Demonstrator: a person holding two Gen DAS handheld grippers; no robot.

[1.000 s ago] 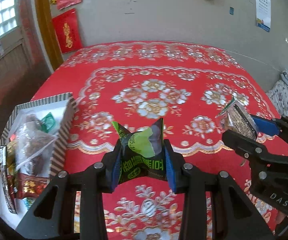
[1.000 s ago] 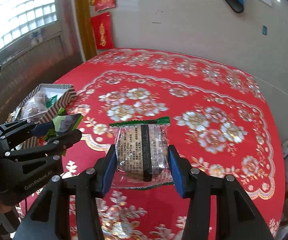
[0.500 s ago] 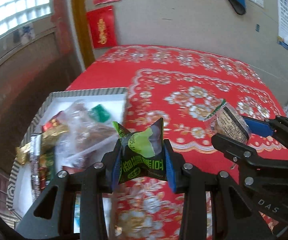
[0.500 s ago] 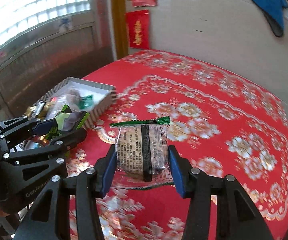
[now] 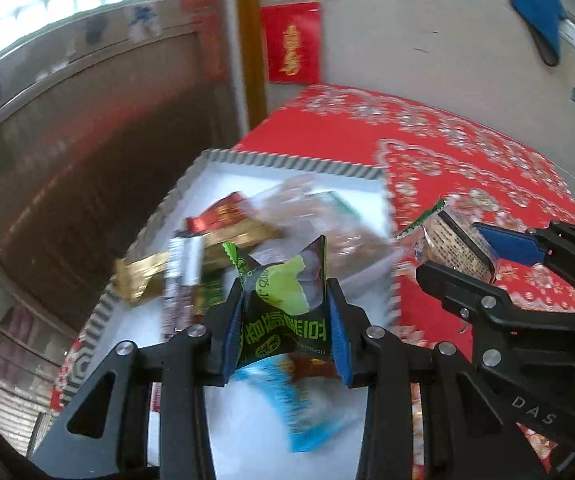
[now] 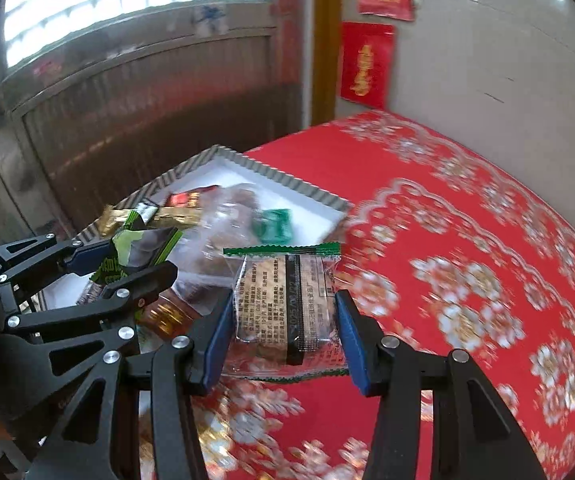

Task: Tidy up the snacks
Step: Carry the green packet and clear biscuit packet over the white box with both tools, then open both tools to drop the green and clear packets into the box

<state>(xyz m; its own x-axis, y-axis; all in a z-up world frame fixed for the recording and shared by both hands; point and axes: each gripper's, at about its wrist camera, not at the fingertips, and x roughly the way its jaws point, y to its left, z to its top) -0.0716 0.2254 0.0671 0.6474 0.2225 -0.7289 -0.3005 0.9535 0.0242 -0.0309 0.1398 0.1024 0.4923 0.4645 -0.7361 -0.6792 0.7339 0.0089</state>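
My left gripper [image 5: 285, 334] is shut on a green and black snack packet [image 5: 283, 316], held over the white box with striped rim [image 5: 287, 160]. The same packet [image 6: 135, 252] and left gripper [image 6: 127, 256] show at the left of the right wrist view. My right gripper [image 6: 283, 340] is shut on a clear wrapped cake with green sealed edges [image 6: 287, 300], above the red cloth just right of the box [image 6: 279, 174]. In the left wrist view that cake [image 5: 451, 240] and right gripper [image 5: 475, 252] sit at the right. The box holds several snacks: gold, red, green and blue packets.
A red floral tablecloth [image 6: 467, 260] covers the table. The box sits at the table's left corner, beside a dark wooden wall panel [image 5: 87, 160] and a window [image 6: 127, 8]. Red paper hangings [image 5: 293, 46] are on the pale wall behind.
Both grippers have swung left with their snacks still gripped. The box has come from the left edge to directly under the left gripper, and nearer the right one.
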